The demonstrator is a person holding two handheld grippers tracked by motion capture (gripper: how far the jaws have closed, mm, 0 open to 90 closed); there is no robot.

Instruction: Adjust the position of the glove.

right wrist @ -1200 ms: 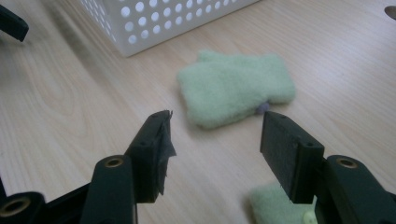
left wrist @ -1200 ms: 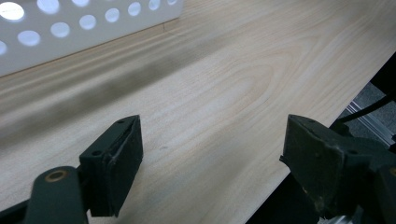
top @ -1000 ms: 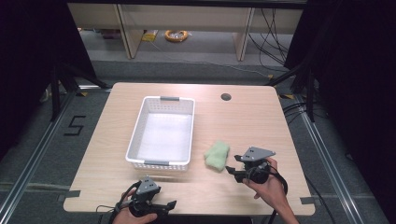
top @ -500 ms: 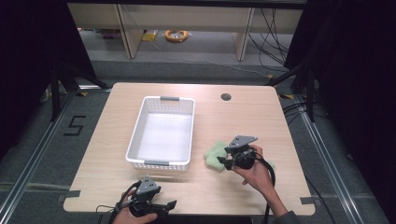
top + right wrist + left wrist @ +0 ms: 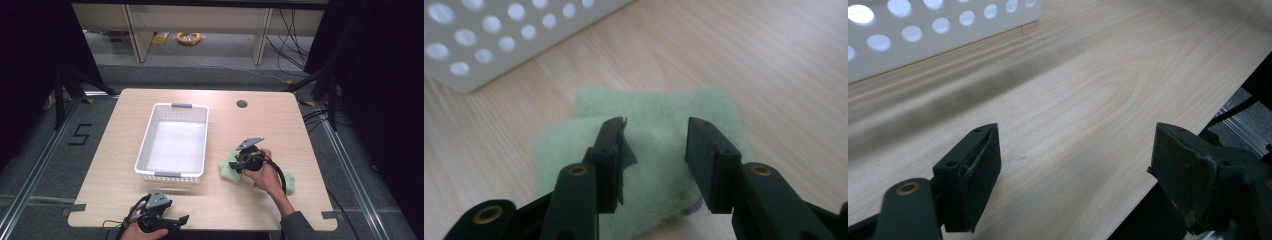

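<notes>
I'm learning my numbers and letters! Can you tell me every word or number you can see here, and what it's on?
"5" – marked in black on the grey floor left of the table, in the high view.
No other writing can be read: none shows on the white basket, the green cloth or the tools.

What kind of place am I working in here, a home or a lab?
Most likely a lab recording station: a bare wooden table with a cable hole, black curtains on both sides, and a floor marking "5" beside metal rails.
</notes>
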